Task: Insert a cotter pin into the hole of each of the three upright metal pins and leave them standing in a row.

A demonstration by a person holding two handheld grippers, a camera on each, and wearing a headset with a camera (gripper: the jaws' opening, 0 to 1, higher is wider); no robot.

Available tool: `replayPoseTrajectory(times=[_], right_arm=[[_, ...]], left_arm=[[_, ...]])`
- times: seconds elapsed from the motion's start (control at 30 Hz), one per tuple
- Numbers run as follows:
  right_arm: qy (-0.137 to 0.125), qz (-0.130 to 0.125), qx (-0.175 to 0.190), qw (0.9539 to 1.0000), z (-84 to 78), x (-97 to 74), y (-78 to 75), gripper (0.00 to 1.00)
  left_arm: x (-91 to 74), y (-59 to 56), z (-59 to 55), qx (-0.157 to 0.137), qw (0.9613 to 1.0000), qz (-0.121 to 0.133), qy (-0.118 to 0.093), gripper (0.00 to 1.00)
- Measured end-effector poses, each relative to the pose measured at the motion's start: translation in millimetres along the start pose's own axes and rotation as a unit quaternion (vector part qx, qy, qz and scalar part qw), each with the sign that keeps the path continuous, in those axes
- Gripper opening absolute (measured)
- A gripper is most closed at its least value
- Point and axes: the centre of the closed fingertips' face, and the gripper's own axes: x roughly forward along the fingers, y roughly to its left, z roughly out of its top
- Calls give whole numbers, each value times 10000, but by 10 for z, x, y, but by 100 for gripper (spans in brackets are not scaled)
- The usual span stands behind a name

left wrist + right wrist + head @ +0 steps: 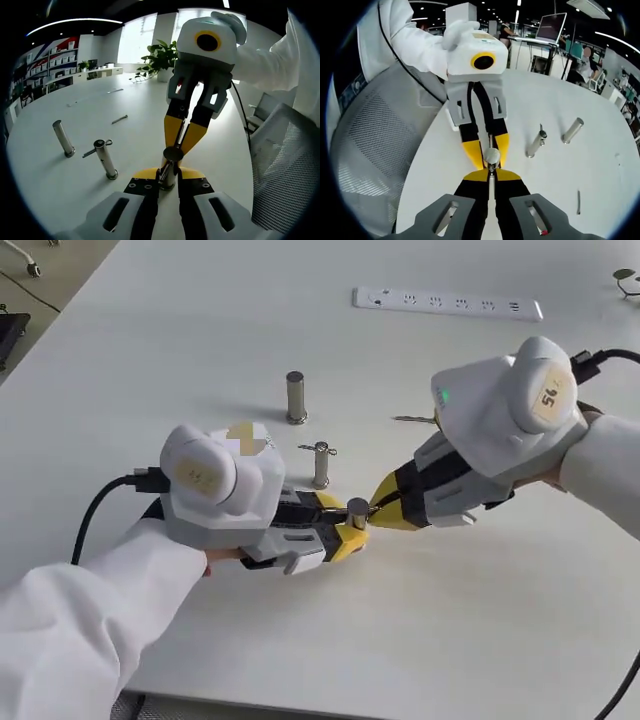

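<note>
— Where do we see the left tongs (345, 522)?

— Low in the middle of the head view, close over the white surface (200, 360). They are clamped on the near metal pin (357, 510). In the left gripper view their yellow tips press it from both sides, and the pin stands upright on its base.

— And the right tongs (379, 502)?

— They come in from the right, and their tips reach the top of that same pin. The tips are almost together, pinched on a thin cotter pin (183, 134) that runs between them down toward the head of the pin. Whether it is already in the hole we cannot tell, because the part is too small.

— What do we see of the other two pins?

— The middle metal pin (320, 467) stands just behind the tongs. A second cotter pin (322, 449) goes across it near the top, with its loop to one side. The far metal pin (295, 398) stands further back, also upright, and we cannot make out its hole. The three pins are apart from each other, in a slanted line.

— Is anything more on the surface?

— A loose cotter pin (412, 419) lies flat to the right of the far metal pin, well apart from it. A white power strip (447, 303) lies near the far edge.
</note>
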Motion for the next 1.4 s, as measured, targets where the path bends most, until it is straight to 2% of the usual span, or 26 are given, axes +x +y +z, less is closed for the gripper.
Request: replayPoseTrajectory(times=[0.2, 0.23, 0.3, 0.47, 0.53, 0.6, 0.7, 0.83, 1.0, 1.07, 1.17, 1.4], right_arm=[[5, -95, 77, 9999, -10, -20, -2, 1], [5, -226, 168, 9996, -21, -27, -35, 8], [-25, -233, 226, 9995, -27, -38, -29, 18], [-159, -252, 446, 9986, -31, -72, 32, 17], [-353, -316, 654, 9967, -3, -81, 41, 17], [-574, -367, 870, 9939, 35, -85, 46, 17], [-657, -394, 971, 9923, 30, -72, 56, 17], [-736, -394, 1091, 9905, 33, -26, 82, 19], [-805, -440, 1225, 9882, 43, 21, 65, 19], [-830, -486, 1299, 9868, 39, 37, 38, 20], [-874, -508, 1352, 9856, 41, 49, 23, 22], [-1002, -480, 1441, 9833, 75, 104, 3, 20]], left_arm=[[3, -1, 2, -78, 10000, 2, -11, 13], [2, -1, 1, -73, 10000, -1, -18, 13], [-5, -5, -5, -52, 10000, -7, 3, 13], [-43, -42, -99, 79, 9998, -55, 165, 39], [-89, -82, -141, 59, 9996, -139, 230, 43], [-143, -111, -158, -45, 9996, -188, 196, 47], [-205, -138, -183, -127, 9995, -248, 178, 59], [-300, -136, -241, -389, 9987, -251, 190, 70], [-414, -80, -279, -485, 9985, -110, 243, 86], [-454, -49, -271, -584, 9981, -16, 202, 91], [-520, -17, -251, -726, 9973, 68, 119, 99], [-611, -30, -269, -756, 9970, 108, 119, 99]])
